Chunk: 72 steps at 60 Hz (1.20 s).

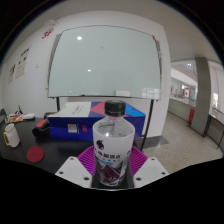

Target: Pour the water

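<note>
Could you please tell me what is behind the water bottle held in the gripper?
Behind the bottle in the gripper sits a blue box on the table, with a whiteboard on the wall beyond. The bottle covers the box's middle.

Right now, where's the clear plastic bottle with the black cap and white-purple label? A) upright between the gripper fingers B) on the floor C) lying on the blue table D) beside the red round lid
A: the clear plastic bottle stands upright between the gripper fingers, their pink pads against its labelled sides.
</note>
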Each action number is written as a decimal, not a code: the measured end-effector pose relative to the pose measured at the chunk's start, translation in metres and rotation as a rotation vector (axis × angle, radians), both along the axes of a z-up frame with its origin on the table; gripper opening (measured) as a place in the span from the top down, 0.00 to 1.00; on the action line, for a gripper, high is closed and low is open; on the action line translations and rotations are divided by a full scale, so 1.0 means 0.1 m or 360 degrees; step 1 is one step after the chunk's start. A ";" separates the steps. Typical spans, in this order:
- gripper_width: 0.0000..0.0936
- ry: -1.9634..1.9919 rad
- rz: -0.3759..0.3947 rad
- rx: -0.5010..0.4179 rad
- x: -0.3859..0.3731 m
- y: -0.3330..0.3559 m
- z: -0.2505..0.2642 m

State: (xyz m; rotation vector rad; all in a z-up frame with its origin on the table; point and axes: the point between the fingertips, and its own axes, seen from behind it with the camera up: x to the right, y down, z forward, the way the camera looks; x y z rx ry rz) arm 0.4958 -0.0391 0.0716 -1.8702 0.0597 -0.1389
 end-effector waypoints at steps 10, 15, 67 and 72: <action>0.58 -0.0243 -0.0115 0.0042 -0.09 -0.03 0.50; 0.58 -0.0490 -0.0162 0.0093 -0.20 -0.02 0.93; 0.58 -0.3302 0.0701 -0.0013 -3.62 0.77 0.79; 0.57 -0.3237 0.0685 0.0001 -3.72 0.72 0.92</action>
